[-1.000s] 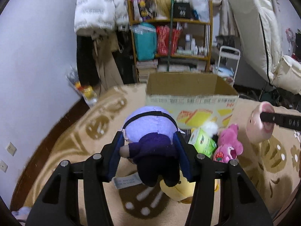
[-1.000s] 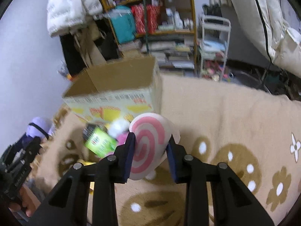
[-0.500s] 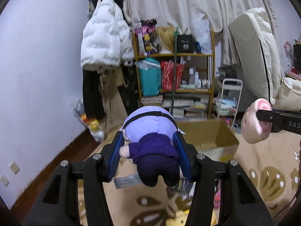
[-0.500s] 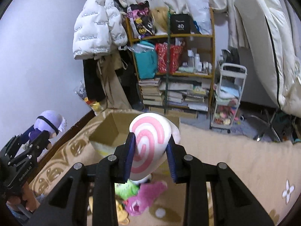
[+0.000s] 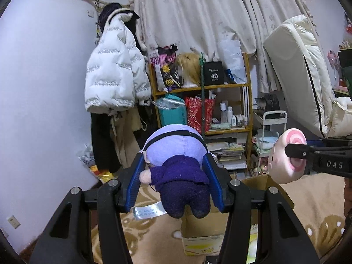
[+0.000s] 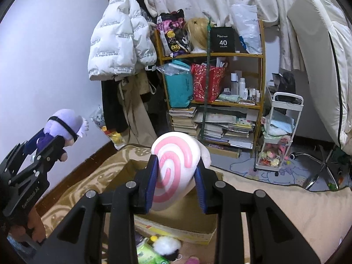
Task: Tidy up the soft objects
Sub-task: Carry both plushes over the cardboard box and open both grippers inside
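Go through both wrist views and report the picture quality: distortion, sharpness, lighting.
Left wrist view: heavy fisheye bending, black corners; purple doll in the left claw is sharp, lighting dim and even. Right wrist view: same curvature bowing the shelf; pink swirl plush in the right claw is sharp, no glare, cardboard box shaded below.

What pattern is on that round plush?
A pink spiral on white, clearest on the round plush in the right wrist view.
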Tool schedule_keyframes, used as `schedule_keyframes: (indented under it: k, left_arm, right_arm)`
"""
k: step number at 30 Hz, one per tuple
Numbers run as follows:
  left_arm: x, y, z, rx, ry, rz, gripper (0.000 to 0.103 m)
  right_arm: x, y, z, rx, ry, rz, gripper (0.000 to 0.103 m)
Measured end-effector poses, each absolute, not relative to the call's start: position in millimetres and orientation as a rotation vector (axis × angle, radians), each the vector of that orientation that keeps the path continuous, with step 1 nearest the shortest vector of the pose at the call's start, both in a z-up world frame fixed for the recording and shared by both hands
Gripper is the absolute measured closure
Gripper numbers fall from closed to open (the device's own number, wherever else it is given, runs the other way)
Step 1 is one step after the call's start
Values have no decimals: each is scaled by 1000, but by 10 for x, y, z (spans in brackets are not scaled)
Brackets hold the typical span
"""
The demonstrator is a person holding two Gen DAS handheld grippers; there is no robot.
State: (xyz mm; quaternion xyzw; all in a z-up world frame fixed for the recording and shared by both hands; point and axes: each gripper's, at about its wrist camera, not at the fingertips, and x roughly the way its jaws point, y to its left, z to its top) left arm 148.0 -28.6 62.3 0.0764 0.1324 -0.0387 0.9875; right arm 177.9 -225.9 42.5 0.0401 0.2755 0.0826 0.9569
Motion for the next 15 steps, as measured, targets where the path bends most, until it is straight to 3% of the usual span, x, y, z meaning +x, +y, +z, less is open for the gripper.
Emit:
schedule_keyframes:
  k: [15]
  left_arm:
    - [1887, -510, -53, 120, 449, -180, 51]
  right_arm:
    - [2045, -2466, -341, 146, 685, 154, 69]
